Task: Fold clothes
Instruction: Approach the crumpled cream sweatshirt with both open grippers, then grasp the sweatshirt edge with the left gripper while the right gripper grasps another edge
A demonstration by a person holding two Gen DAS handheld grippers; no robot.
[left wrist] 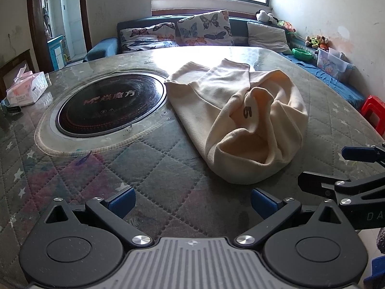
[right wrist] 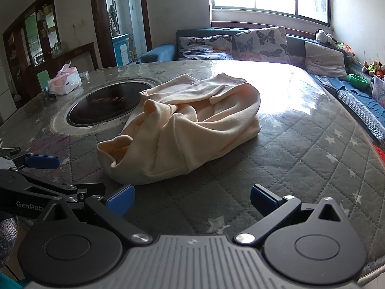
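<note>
A cream garment (left wrist: pixel 240 118) lies crumpled in a heap on the quilted table (left wrist: pixel 149 163), one sleeve stretched toward the far side. In the right wrist view the same garment (right wrist: pixel 182 125) sits just ahead, its open hem facing me. My left gripper (left wrist: pixel 191 201) is open near the table's front edge, a short way before the garment, with nothing between its blue pads (left wrist: pixel 122 201). My right gripper (right wrist: pixel 191 198) is open too and holds nothing. Each gripper shows in the other's view, the right gripper (left wrist: pixel 336 168) at the right and the left gripper (right wrist: pixel 51 175) at the left.
A round black hotplate (left wrist: pixel 113 103) is set into the table left of the garment. A tissue pack (left wrist: pixel 26 89) lies at the far left. Behind the table runs a sofa with butterfly cushions (left wrist: pixel 202 29). A red stool (left wrist: pixel 375 110) stands at the right.
</note>
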